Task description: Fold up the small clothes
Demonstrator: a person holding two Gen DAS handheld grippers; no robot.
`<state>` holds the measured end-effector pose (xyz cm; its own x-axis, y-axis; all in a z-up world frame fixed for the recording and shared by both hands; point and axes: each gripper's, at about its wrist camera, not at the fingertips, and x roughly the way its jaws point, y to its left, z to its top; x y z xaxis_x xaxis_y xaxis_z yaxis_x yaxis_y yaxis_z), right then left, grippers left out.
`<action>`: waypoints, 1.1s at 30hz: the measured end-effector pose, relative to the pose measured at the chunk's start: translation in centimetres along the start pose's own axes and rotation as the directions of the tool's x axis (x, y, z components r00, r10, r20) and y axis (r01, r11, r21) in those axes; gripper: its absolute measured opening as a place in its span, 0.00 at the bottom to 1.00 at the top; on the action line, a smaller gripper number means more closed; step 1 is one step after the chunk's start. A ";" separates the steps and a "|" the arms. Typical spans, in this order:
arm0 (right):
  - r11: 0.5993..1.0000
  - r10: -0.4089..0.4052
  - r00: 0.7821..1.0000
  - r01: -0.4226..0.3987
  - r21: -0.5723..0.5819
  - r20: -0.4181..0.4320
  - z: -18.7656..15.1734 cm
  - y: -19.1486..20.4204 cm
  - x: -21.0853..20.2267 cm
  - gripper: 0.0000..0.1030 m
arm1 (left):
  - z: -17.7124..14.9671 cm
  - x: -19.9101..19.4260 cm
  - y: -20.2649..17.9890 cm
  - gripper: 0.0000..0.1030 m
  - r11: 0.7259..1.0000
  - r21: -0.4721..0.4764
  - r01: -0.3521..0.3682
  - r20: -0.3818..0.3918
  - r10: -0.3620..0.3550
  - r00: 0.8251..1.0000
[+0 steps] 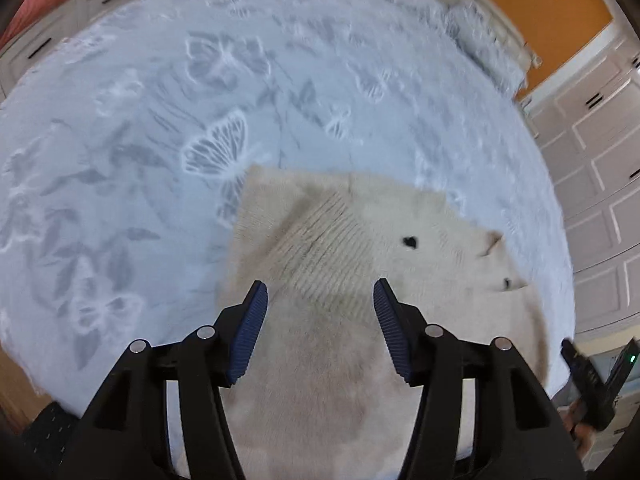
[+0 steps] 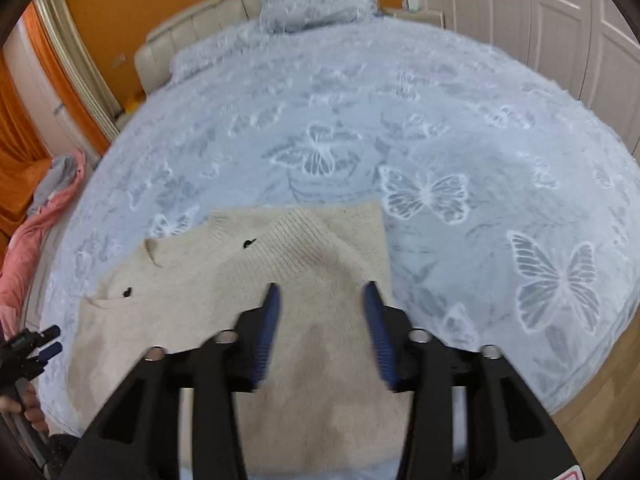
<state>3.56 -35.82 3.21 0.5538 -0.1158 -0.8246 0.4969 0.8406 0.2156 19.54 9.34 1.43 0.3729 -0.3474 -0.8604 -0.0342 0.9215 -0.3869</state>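
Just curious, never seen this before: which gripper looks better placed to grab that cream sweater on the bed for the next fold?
Probably the right gripper: open, over the folded sleeve of the sweater. The left gripper is open too, similarly close, so it's nearly even.

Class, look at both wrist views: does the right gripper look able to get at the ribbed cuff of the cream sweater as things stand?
Probably yes. The right gripper is open and holds nothing, and the ribbed cuff lies on top of the cream sweater just ahead of its fingers, nothing between them.

Sweater (image 2: pixel 224 292) flat on bedspread (image 2: pixel 440 120), pillow (image 2: pixel 316 10) at its far end, headboard (image 2: pixel 208 28) behind
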 end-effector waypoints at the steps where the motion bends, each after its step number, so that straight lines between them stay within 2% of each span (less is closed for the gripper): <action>1: 1.000 -0.008 1.000 0.007 -0.005 -0.011 0.4 0.2 0.7 0.53 | 0.3 1.0 0.1 0.51 1.000 -0.007 -0.002 -0.014 0.001 1.000; 2: 1.000 -0.011 1.000 0.011 -0.015 -0.029 1.0 0.4 1.9 0.53 | 0.5 1.7 0.1 0.49 1.000 -0.016 0.001 -0.022 -0.001 1.000; 4: 0.999 -0.004 0.997 0.002 -0.035 -0.071 1.8 1.1 3.8 0.53 | 1.2 2.9 -0.5 0.37 1.000 0.004 0.019 -0.039 -0.019 0.999; 5: 0.999 -0.010 0.995 0.005 -0.051 -0.100 2.1 1.4 5.1 0.53 | 1.4 3.4 -0.8 0.06 0.999 0.029 0.030 -0.057 -0.028 0.998; 6: 0.998 -0.022 0.992 0.014 -0.069 -0.123 2.2 1.8 5.8 0.53 | 1.6 4.1 -1.5 0.00 0.997 0.078 0.025 -0.083 -0.018 0.996; 7: 0.994 -0.025 0.988 0.009 -0.104 -0.153 2.1 2.3 6.6 0.44 | 1.6 3.9 -2.1 0.00 0.994 0.110 0.000 -0.073 0.008 0.997; 8: 0.992 -0.010 0.986 -0.012 -0.128 -0.166 1.9 2.7 6.7 0.28 | 1.6 3.4 -2.6 0.00 0.989 0.147 -0.018 -0.049 0.025 0.998; 9: 0.985 0.014 0.980 -0.047 -0.166 -0.196 1.6 3.2 6.8 0.03 | 1.9 2.2 -3.3 0.00 0.984 0.179 -0.017 -0.007 0.018 1.000; 10: 0.978 0.034 0.982 -0.071 -0.195 -0.187 1.6 3.6 6.1 0.00 | 2.3 1.2 -3.5 0.00 0.983 0.184 -0.009 0.023 0.005 1.000; 12: 0.971 0.073 0.993 -0.093 -0.219 -0.096 2.1 3.8 3.3 0.00 | 3.7 -1.7 -3.6 0.00 0.985 0.171 0.016 0.094 -0.032 0.995; 14: 0.982 0.109 0.994 -0.104 -0.157 0.028 4.2 2.6 -0.2 0.00 | 5.8 -3.8 -3.2 0.00 0.988 0.152 0.021 0.143 -0.043 0.989; 16: 0.991 0.122 0.986 -0.116 -0.064 0.110 6.1 0.9 -1.7 0.00 | 7.4 -3.8 -2.8 0.00 0.991 0.135 0.022 0.129 -0.040 0.991; 17: 0.995 0.098 0.986 -0.095 -0.026 0.139 6.8 0.0 -1.7 0.00 | 8.0 -3.4 -2.7 0.00 0.991 0.129 0.028 0.102 -0.041 0.994; 18: 0.998 0.069 0.990 -0.067 -0.017 0.122 7.2 -0.5 -0.9 0.11 | 8.2 -2.5 -2.4 0.01 0.993 0.111 0.030 0.066 -0.037 0.997; 19: 0.999 0.033 0.998 -0.031 -0.033 0.062 7.2 -0.5 0.6 0.23 | 7.9 -1.7 -2.3 0.05 0.994 0.101 0.040 0.035 -0.044 0.998; 20: 0.999 0.025 1.000 -0.024 -0.048 0.019 7.0 -0.4 1.6 0.30 | 7.5 -1.1 -2.2 0.21 0.994 0.094 0.050 0.009 -0.051 0.999; 21: 0.998 0.030 0.999 -0.031 -0.062 -0.021 6.5 -0.3 2.8 0.38 | 6.7 -0.1 -2.0 0.47 0.995 0.081 0.052 -0.021 -0.051 0.999; 22: 0.996 0.042 0.997 -0.047 -0.074 -0.060 5.7 -0.1 3.9 0.41 | 5.8 1.0 -1.9 0.55 0.996 0.076 0.049 -0.043 -0.046 0.998; 24: 0.994 0.041 0.992 -0.053 -0.095 -0.123 4.5 0.5 5.9 0.46 | 4.2 2.8 -2.0 0.58 0.994 0.106 -0.002 -0.061 0.009 0.998; 26: 0.994 0.028 0.985 -0.045 -0.100 -0.169 3.4 1.1 7.7 0.51 | 3.2 4.8 -1.8 0.58 0.990 0.126 -0.068 -0.089 0.079 0.993; 28: 0.994 0.029 0.976 -0.051 -0.098 -0.214 2.7 1.5 9.0 0.51 | 2.7 6.0 -1.6 0.57 0.990 0.115 -0.082 -0.081 0.092 0.992; 29: 0.993 0.025 0.974 -0.050 -0.108 -0.223 2.4 2.0 9.3 0.47 | 2.6 5.9 -1.8 0.48 0.989 0.123 -0.085 -0.066 0.094 0.993; 30: 0.991 0.041 0.976 -0.067 -0.115 -0.213 2.4 2.2 9.0 0.27 | 2.7 5.6 -2.4 0.21 0.986 0.152 -0.068 -0.054 0.077 0.996; 31: 0.990 0.086 0.978 -0.106 -0.097 -0.192 2.7 2.3 8.2 0.10 | 2.9 5.2 -3.0 0.08 0.983 0.178 -0.049 -0.055 0.060 0.997; 32: 0.987 0.127 0.979 -0.140 -0.073 -0.158 3.2 2.1 7.3 0.09 | 3.2 4.5 -3.5 0.09 0.980 0.193 -0.055 -0.040 0.063 0.997; 33: 0.980 0.194 0.976 -0.198 -0.034 -0.096 4.0 1.7 5.5 0.09 | 3.7 2.6 -4.1 0.09 0.979 0.200 -0.043 0.012 0.041 0.999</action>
<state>10.14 -37.14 1.16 0.5726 0.1011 -0.8136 0.3545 0.8643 0.3569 24.11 5.26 2.00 0.3818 -0.3071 -0.8717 0.1364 0.9516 -0.2755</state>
